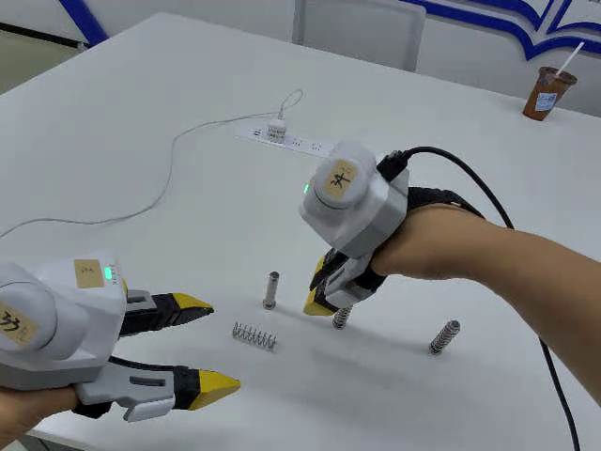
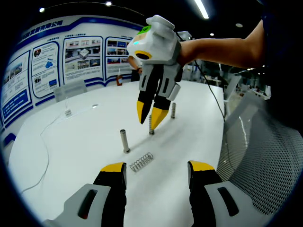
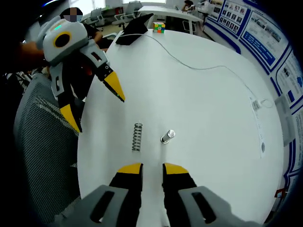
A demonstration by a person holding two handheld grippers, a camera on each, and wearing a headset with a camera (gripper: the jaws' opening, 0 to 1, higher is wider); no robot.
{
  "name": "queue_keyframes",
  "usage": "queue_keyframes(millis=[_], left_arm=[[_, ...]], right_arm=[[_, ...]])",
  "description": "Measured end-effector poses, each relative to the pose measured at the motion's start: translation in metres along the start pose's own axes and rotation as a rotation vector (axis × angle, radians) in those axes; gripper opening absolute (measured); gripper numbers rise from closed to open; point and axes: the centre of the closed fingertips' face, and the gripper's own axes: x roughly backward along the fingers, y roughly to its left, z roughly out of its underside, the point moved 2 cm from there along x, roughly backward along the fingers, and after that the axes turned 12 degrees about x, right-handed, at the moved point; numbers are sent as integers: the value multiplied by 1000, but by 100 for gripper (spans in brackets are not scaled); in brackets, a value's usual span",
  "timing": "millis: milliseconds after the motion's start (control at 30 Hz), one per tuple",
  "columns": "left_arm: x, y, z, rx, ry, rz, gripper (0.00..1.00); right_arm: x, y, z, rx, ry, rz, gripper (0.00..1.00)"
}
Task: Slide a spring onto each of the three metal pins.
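A bare metal pin stands on the white table. Beside it lies a loose spring. Two more pins carry springs: one just under my right gripper's tips, the other further right. My right gripper points down, jaws a little apart with nothing between them. Near the table's front edge my left gripper is wide open and holds nothing, short of the loose spring.
A white power strip with a plugged cable lies further back on the table. A drink cup with a straw stands at the far right. A mesh chair is beside the table, and a colour cube sits at its far end.
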Motion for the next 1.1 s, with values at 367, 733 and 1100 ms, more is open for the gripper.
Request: queue_keyframes(millis=[367,733,1100], left_arm=[[-2,-1,1,1,5,2,53],[-1,-1,2,6,9,0,53],[1,1,3,9,10,-4,53]], right_arm=[[-26,18,-11,-15,-48,-33,16],[-48,25,-15,-33,-58,-51,16],[-58,25,-10,-58,-45,-43,15]])
